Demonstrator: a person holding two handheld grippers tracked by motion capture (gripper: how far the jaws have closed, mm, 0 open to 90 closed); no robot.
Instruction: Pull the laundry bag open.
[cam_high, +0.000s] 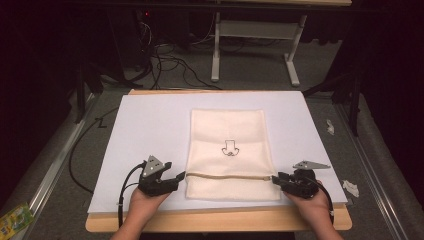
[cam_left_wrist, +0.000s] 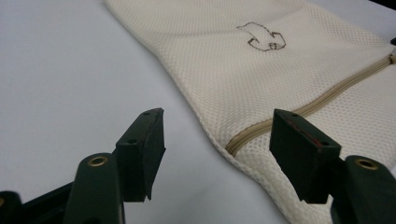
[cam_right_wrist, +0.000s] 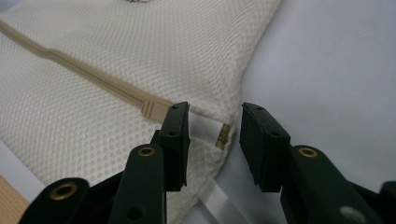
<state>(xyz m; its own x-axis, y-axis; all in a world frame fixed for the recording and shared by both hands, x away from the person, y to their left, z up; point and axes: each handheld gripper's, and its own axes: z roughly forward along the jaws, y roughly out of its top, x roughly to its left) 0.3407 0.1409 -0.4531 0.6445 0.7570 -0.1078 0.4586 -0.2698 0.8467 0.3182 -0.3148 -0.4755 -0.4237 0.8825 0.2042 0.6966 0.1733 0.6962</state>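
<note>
1. High view: a cream mesh bag (cam_high: 229, 150) lies flat on a white sheet (cam_high: 145, 125) that covers a wooden table (cam_high: 210, 220); the bag sits at the middle of the sheet, with a small dark emblem (cam_high: 230, 148) at its centre and a tan zipper (cam_high: 227, 175) running across it near its close edge; the left gripper (cam_high: 176, 178), held in a hand (cam_high: 145, 202), points at the bag's left edge at the zipper's end; the right gripper (cam_high: 278, 180), held in the other hand (cam_high: 311, 202), points at the bag's right edge at the zipper's other end.
2. Left gripper view: the jaws stand wide apart, holding nothing; the bag's edge and the zipper's end (cam_left_wrist: 233, 145) lie between them, the sheet (cam_left_wrist: 70, 70) beside the bag.
3. Right gripper view: the jaws stand narrowly parted, not closed on anything; the zipper pull (cam_right_wrist: 154, 109) lies on the bag just beside one jaw, and a white tab (cam_right_wrist: 205, 127) with a tan tip at the bag's edge lies between the jaws.
</note>
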